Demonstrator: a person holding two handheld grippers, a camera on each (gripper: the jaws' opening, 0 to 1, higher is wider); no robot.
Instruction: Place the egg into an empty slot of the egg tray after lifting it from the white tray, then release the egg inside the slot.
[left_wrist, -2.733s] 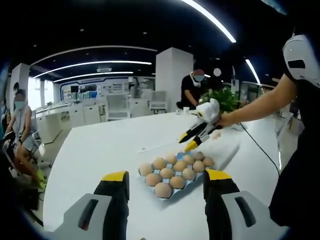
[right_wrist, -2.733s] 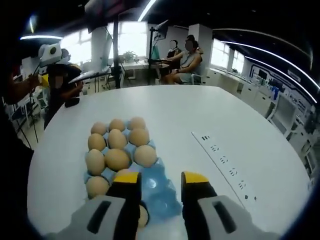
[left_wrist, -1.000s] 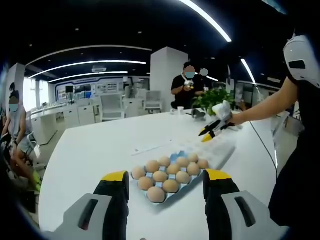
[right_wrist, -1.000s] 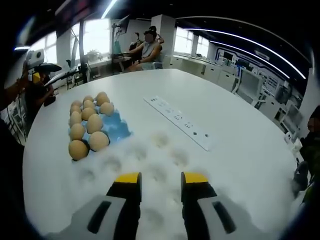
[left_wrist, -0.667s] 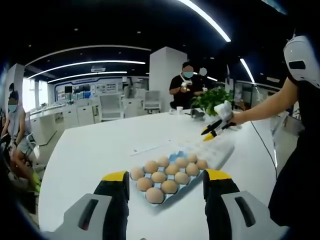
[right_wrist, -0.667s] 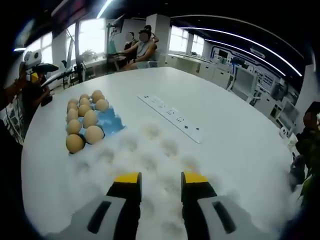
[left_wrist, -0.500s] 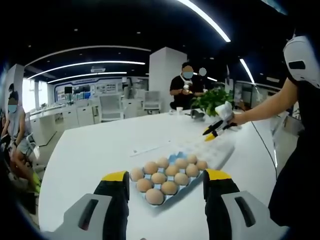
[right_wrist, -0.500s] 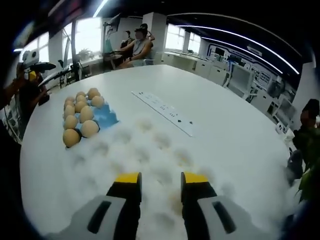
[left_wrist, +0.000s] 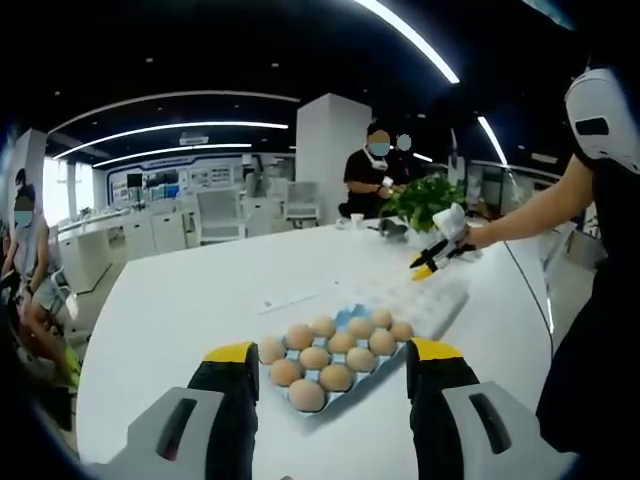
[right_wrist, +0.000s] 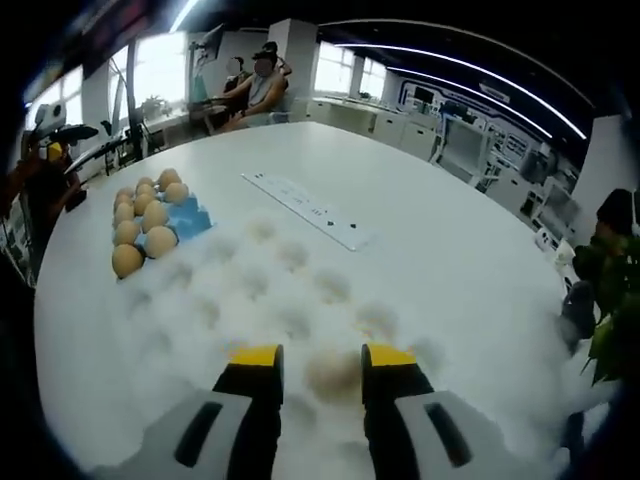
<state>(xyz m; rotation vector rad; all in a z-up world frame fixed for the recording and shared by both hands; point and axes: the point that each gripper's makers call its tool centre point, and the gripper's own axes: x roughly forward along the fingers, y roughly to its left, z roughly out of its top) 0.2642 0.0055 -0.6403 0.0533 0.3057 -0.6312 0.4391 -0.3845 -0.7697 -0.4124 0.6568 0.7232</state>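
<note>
right tool (right_wrist: 322, 362) spread astride egg (right_wrist: 333, 374) in white tray (right_wrist: 250, 300) | left tool (left_wrist: 333, 352) spread

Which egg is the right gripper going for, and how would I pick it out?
On the round white table, find the white moulded tray beside the blue egg tray. The pale brown egg sits in a white-tray cup between the yellow fingertips of the right gripper. It lies alone, apart from the eggs clustered in the blue tray.

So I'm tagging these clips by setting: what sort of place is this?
Probably an open-plan office or lab, not a kitchen. A large round white table holds the blue egg tray, there are white desks and chairs behind, long ceiling light strips, and a green potted plant.
</note>
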